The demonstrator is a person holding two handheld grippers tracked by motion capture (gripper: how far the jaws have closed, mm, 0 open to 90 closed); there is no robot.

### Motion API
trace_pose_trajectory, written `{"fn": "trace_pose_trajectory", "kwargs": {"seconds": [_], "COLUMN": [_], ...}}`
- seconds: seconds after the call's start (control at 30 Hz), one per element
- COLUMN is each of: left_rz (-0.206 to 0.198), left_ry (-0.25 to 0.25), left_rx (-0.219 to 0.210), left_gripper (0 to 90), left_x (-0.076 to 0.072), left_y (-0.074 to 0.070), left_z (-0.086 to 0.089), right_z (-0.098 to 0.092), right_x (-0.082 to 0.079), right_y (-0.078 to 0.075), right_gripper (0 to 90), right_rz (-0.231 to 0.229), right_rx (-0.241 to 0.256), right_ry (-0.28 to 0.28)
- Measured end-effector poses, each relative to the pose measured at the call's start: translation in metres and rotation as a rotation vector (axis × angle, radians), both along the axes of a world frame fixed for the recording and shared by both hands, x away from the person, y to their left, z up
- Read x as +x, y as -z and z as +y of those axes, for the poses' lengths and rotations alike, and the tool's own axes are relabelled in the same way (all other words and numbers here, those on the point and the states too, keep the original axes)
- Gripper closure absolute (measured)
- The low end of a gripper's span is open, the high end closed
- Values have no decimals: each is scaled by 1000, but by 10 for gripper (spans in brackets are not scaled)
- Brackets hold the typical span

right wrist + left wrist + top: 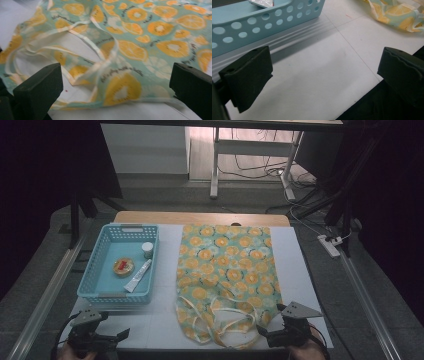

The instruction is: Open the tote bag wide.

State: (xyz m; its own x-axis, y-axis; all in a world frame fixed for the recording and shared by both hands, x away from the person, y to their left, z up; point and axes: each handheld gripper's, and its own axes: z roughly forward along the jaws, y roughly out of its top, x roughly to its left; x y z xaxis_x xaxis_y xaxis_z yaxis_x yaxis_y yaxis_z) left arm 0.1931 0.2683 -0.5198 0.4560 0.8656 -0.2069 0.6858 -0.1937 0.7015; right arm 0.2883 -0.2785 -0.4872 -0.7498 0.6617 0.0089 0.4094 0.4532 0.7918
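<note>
The cloth bag (227,275) is laid flat in the middle of the desk (300,270), its handles at the near edge by the right gripper (270,336), so they can probably be grabbed. The fingers of both grippers are spread, the left gripper (117,336) near the basket (90,275).

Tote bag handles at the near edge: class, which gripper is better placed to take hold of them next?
Probably the right gripper: its open fingers face the tote bag handles. The left gripper points at bare table beside the basket.
</note>
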Motion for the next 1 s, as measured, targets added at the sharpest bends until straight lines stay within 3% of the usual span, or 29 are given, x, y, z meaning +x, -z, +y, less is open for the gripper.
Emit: {"fn": "trace_pose_trajectory", "kwargs": {"seconds": [0.17, 0.3, 0.6, 0.77, 1.0], "left_rz": [1, 1, 2, 3, 2], "left_ry": [4, 7, 8, 9, 12], "left_rx": [10, 15, 17, 17, 19], "left_gripper": [0, 0, 0, 0, 0], "left_x": [0, 0, 0, 0, 0], "left_y": [0, 0, 0, 0, 0], "left_z": [-1, -2, -2, -2, -3], "right_z": [14, 30, 49, 67, 89], "right_x": [-1, -4, -9, -17, -26], "right_y": [2, 5, 8, 10, 18], "right_gripper": [0, 0, 0, 0, 0], "right_rz": [31, 52, 84, 126, 157], "right_rx": [10, -16, -25, -13, -56], "right_ry": [-43, -98, -152, -232, -316]}}
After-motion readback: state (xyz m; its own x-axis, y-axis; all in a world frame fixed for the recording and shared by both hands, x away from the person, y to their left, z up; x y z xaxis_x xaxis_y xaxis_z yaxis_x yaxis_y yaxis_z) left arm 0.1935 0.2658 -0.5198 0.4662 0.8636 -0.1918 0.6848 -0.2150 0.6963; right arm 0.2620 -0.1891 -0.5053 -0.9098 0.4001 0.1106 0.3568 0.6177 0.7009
